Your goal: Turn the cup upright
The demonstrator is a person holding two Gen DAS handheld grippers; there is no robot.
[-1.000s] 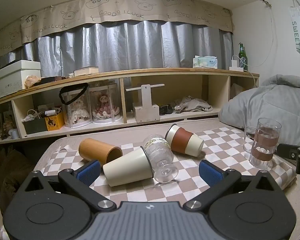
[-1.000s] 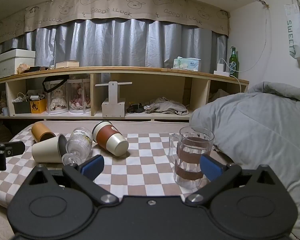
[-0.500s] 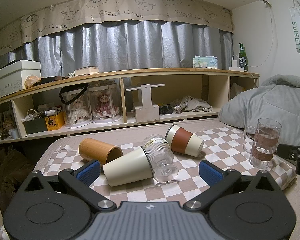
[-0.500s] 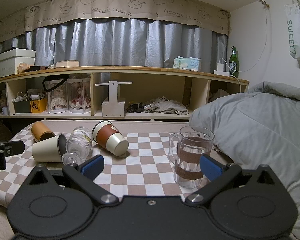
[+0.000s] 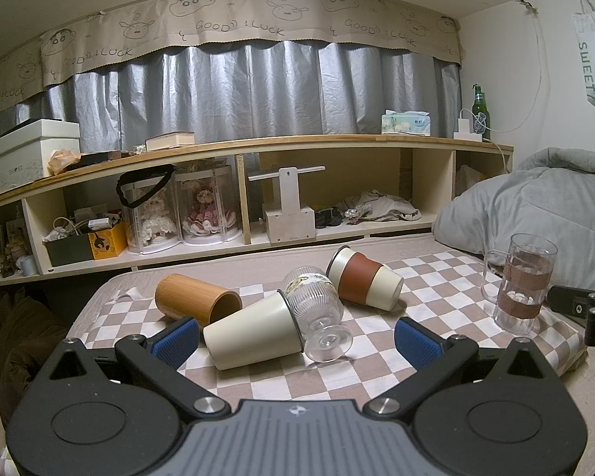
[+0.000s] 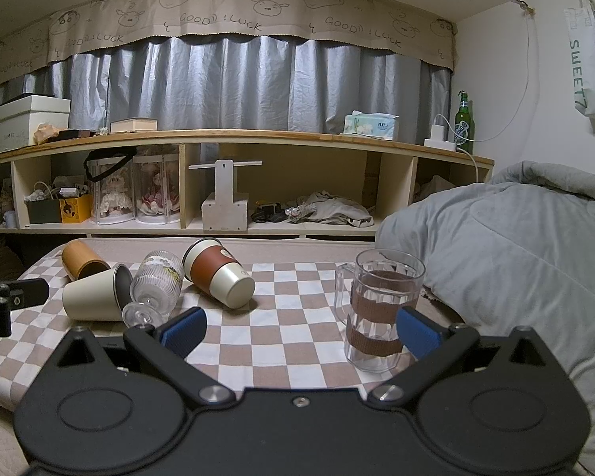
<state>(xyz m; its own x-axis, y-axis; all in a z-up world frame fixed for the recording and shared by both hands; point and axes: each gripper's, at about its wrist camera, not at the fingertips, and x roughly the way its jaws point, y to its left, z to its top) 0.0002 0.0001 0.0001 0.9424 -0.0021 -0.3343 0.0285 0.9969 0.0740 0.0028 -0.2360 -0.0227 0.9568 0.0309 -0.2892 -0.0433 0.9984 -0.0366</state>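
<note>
Left gripper [image 5: 295, 337]: jaws apart, facing the toppled cream cup [image 5: 254, 335] for grasping.
Right gripper [image 6: 301, 329]: jaws apart, empty.

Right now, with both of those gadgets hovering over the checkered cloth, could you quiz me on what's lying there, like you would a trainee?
1. True or false: the clear glass mug with brown bands stands upright.
2. How many cups lie on their sides on the checkered cloth?
3. Which touches the ribbed clear stemmed glass: A) the cream tapered cup, or B) the green bottle?

Key:
1. True.
2. Four: the bamboo-coloured cylinder cup, the cream tapered cup, the ribbed clear stemmed glass and the cream cup with a rust-brown sleeve.
3. A.
</note>
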